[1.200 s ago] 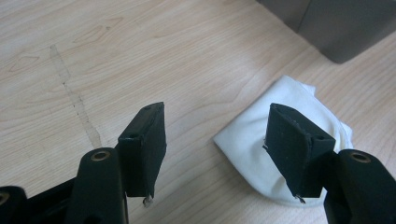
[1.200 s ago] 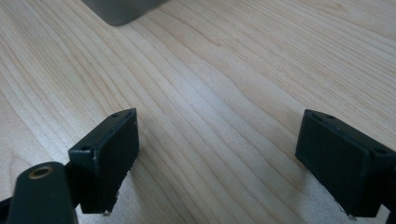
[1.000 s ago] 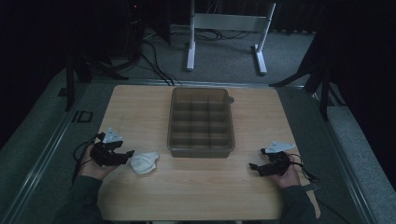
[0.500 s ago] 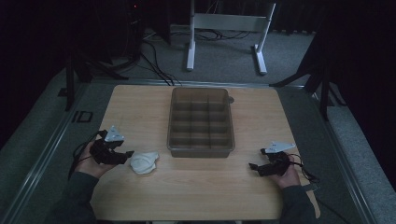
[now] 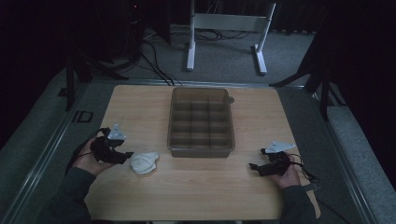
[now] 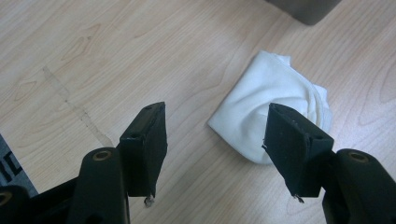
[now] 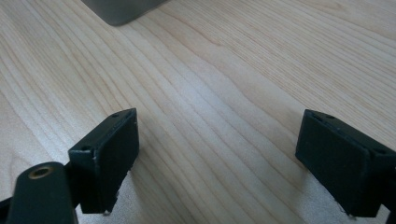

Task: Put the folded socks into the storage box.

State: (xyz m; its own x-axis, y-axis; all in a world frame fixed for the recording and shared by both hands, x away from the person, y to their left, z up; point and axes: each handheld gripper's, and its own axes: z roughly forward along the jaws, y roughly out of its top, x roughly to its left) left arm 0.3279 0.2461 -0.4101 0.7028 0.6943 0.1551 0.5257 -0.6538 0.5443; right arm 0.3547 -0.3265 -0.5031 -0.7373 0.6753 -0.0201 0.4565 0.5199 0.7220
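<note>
That white cloth beside the tray looks soft and light, best pinched at its bunched middle by the gaping left claw; the right claw gapes too.

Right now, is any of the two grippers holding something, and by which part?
Nothing is held. The left gripper stands open just short of the white cloth; the right gripper is open over bare table.
</note>
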